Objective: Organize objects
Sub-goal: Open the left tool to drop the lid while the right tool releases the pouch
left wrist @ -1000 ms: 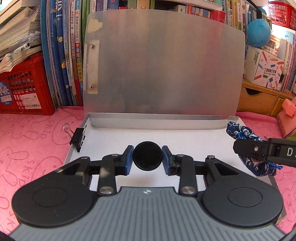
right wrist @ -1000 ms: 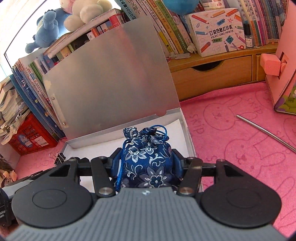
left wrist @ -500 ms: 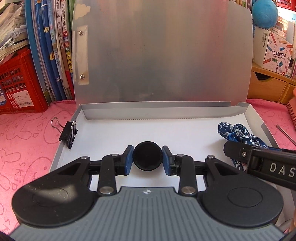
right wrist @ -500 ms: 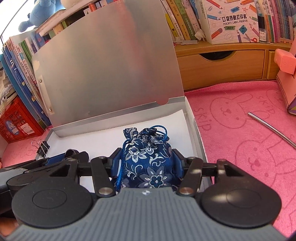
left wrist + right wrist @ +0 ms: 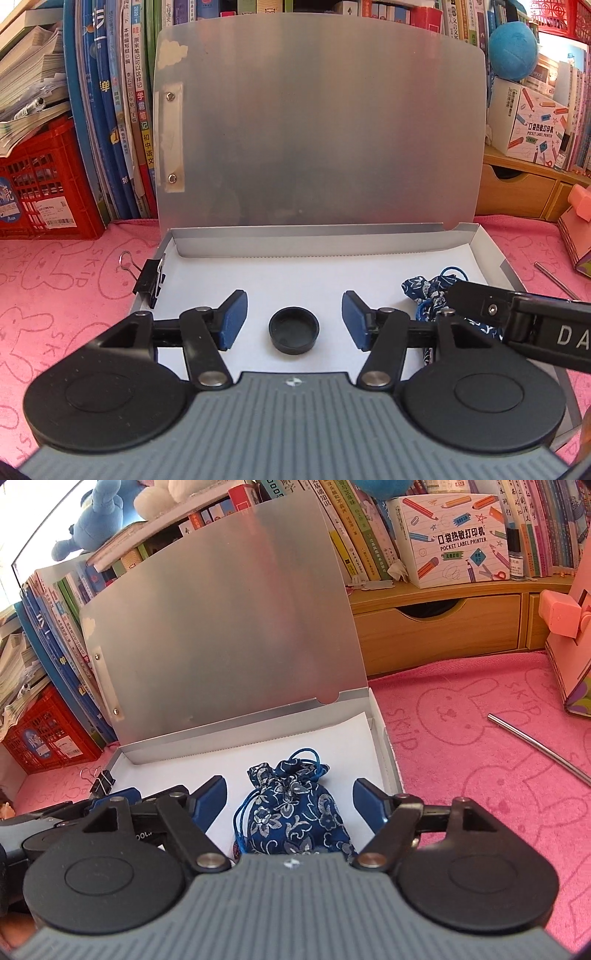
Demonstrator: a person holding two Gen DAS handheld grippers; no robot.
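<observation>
We see a binder clip clipped on the left wall of the open box. Our left gripper is spread wide, holding nothing; the black cap sits on the white box floor between its fingers, touching neither. Further right, our right gripper also gapes wide, empty; the blue pouch lies in the box between its fingers. A metal rod lies on the pink cloth.

Pouch base perhaps behind claw
</observation>
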